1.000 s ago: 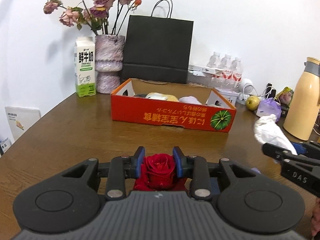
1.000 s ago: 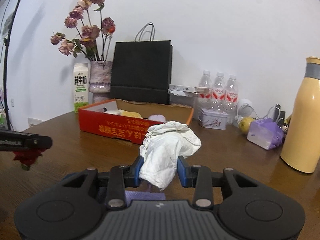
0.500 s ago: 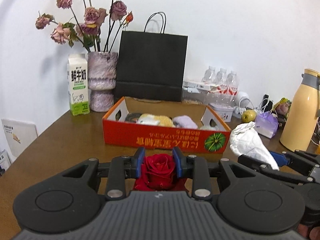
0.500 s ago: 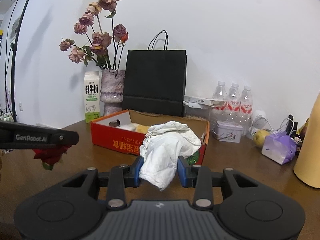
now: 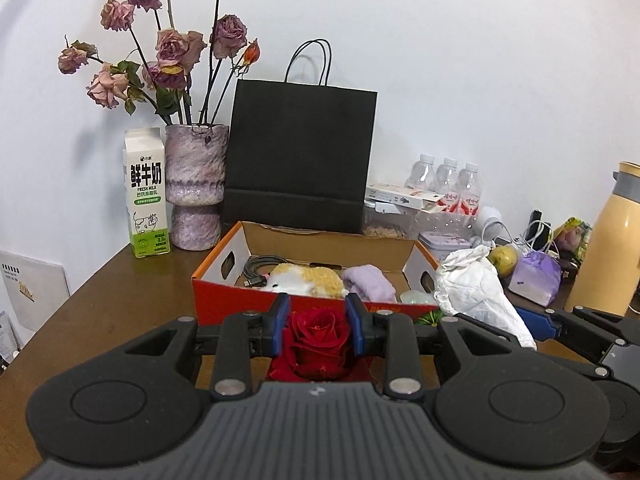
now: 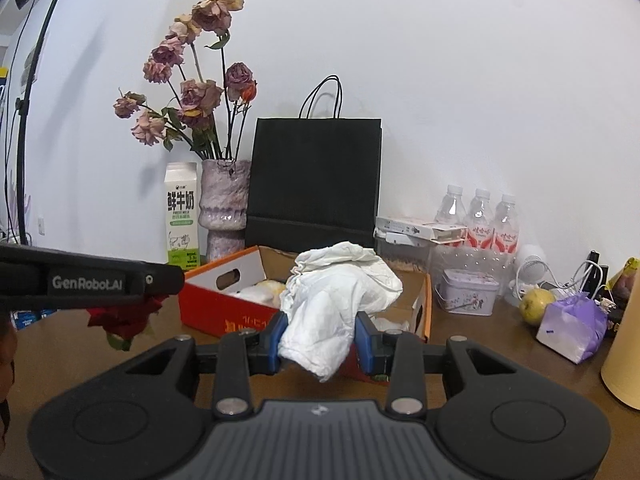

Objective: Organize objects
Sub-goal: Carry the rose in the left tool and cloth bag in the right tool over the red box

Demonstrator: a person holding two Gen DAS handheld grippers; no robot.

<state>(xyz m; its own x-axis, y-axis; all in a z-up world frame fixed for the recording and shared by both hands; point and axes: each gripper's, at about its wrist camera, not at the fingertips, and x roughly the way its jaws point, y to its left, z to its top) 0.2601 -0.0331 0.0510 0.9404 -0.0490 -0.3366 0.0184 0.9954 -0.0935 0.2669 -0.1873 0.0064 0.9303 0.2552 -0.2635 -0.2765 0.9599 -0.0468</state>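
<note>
My left gripper [image 5: 318, 330] is clamped on a red rose [image 5: 318, 336], its blue pads [image 5: 280, 322] pressing the bloom from both sides, and the flower sits just in front of the near wall of the orange box [image 5: 240, 300]. My right gripper [image 6: 320, 340] pinches a crumpled white cloth [image 6: 340, 300] between its pads [image 6: 362, 340], the cloth bulging up above the jaws and hanging a little below them, held over the box's near right corner. In the left view that cloth [image 5: 476, 296] shows at 3 o'clock of the rose, with the right gripper [image 5: 560, 326] reaching in from the right edge. In the right view the left gripper [image 6: 92, 280] comes in from 9 o'clock with the rose [image 6: 124, 318] dangling under it. Inside the box lie a cable [image 5: 260, 266], a white-and-yellow plush [image 5: 308, 280] and a lilac cloth [image 5: 370, 282]. The box stands on a brown table [image 5: 120, 300]. Behind it, at 12 o'clock, a black bag [image 5: 300, 156] stands against the wall; at 11 o'clock are a vase [image 5: 196, 184] of dried roses [image 5: 168, 52] and a milk carton [image 5: 145, 192] just beside it. At 1 to 2 o'clock stand three water bottles [image 5: 448, 184], a flat carton [image 5: 400, 198], a tin [image 6: 468, 292], an apple [image 6: 534, 306] and a purple bag [image 6: 572, 326]. A yellow flask [image 5: 612, 240] stands at 3 o'clock.
</note>
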